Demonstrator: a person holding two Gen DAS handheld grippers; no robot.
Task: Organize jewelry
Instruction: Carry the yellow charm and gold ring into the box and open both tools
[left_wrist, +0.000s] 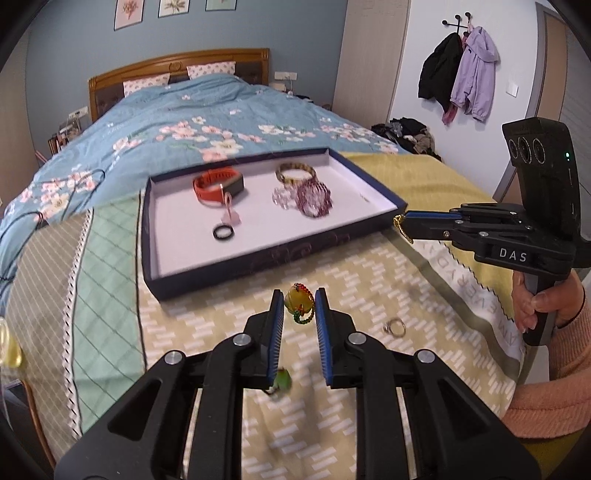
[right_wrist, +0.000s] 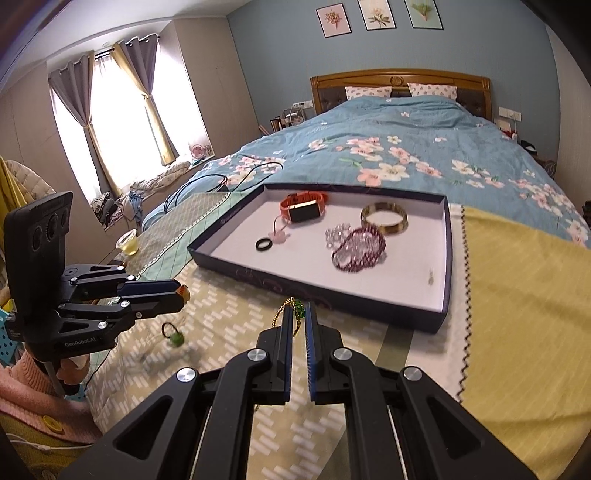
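Observation:
A dark blue tray (left_wrist: 229, 275) (right_wrist: 295, 286) with a white floor lies on the bed. It holds an orange watch (left_wrist: 218, 186) (right_wrist: 303, 207), a gold bangle (left_wrist: 295, 171) (right_wrist: 384, 218), clear and purple bead bracelets (left_wrist: 314, 195) (right_wrist: 358, 249), a black ring (left_wrist: 223, 232) (right_wrist: 264, 244) and a pink charm (left_wrist: 231, 210). My left gripper (left_wrist: 299, 306) (right_wrist: 181, 291) is shut on a yellow bead pendant with a red-green beaded loop (left_wrist: 298, 301), just in front of the tray. My right gripper (right_wrist: 298, 314) (left_wrist: 402, 225) is shut on a gold chain with a green piece (right_wrist: 286, 312) at the tray's near right corner.
A silver ring (left_wrist: 394, 326) and a green bead piece (left_wrist: 281, 380) (right_wrist: 173, 336) lie on the yellow patterned cloth (left_wrist: 369, 288). A blue floral duvet (left_wrist: 221, 122) covers the bed behind the tray. A cup of yellow liquid (right_wrist: 128, 242) stands at the bed's left edge.

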